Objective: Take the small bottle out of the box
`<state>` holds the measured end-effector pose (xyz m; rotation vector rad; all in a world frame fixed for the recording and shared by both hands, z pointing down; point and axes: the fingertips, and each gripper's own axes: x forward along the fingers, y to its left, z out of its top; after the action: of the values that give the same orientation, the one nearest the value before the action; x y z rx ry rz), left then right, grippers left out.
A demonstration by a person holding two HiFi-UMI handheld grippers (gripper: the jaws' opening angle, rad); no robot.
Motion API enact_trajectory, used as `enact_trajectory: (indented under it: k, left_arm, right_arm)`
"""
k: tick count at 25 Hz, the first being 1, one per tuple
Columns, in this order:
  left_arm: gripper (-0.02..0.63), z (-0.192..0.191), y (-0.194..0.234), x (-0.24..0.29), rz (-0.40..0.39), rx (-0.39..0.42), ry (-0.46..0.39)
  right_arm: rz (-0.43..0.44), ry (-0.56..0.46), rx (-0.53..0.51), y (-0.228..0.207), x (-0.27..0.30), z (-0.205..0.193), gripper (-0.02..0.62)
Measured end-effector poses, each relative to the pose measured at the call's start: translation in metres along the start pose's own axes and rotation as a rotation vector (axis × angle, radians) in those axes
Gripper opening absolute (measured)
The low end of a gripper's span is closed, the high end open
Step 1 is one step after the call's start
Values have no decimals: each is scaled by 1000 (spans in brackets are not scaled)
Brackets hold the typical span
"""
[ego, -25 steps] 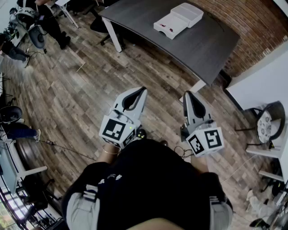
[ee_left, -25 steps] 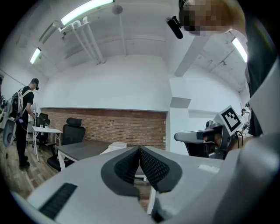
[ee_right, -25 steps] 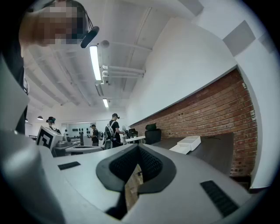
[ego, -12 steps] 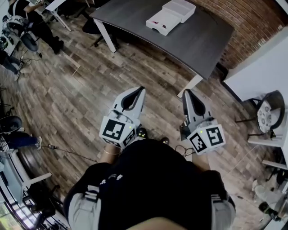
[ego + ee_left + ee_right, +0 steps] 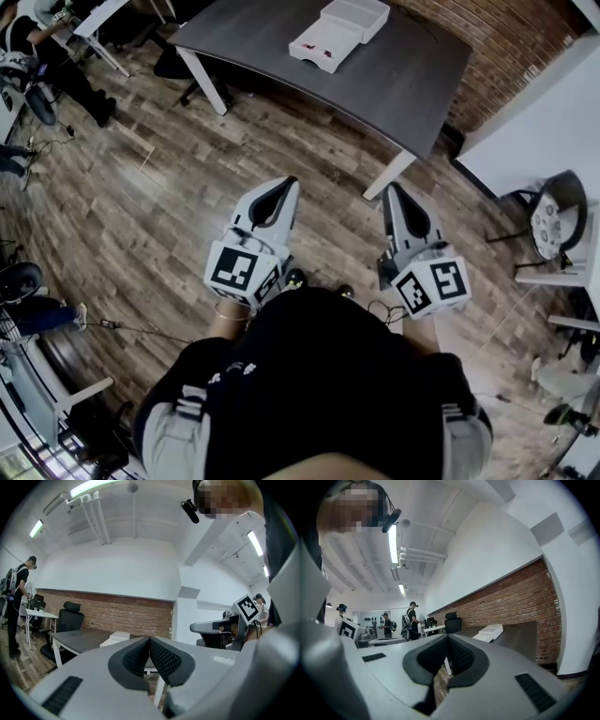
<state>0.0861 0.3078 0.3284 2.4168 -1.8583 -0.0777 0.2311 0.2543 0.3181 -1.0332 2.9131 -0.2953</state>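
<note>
A white box (image 5: 339, 30) with its lid lying open sits on the dark grey table (image 5: 412, 80) at the top of the head view; the small bottle is not visible from here. The same box (image 5: 115, 639) appears far off in the left gripper view, and the box (image 5: 492, 632) also shows in the right gripper view. My left gripper (image 5: 289, 182) and right gripper (image 5: 391, 190) are held side by side in front of the person, over the wooden floor, well short of the table. Both are shut with nothing between their pads.
A brick wall (image 5: 525, 37) runs behind the table and a white wall (image 5: 553, 131) juts out at the right. A black office chair (image 5: 70, 618) stands by the table's left end. People stand at the left (image 5: 16, 602) and further back (image 5: 411, 618). A small round stool (image 5: 553, 225) is at the right.
The table and box have slid leftward and slightly up in the head view as the person's head turned; both grippers stay shut and hold nearly the same place.
</note>
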Motion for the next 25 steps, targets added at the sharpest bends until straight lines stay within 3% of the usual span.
enact_trajectory:
  k: [15,25]
  left_arm:
    - [5,-1,86,-35,30,-18,-11]
    - [5,-15,97,-37,8,-60,-7]
  right_arm:
    - [-24,11,-14,42,52,-10,0]
    - [-33,44,2,41,67,-24,0]
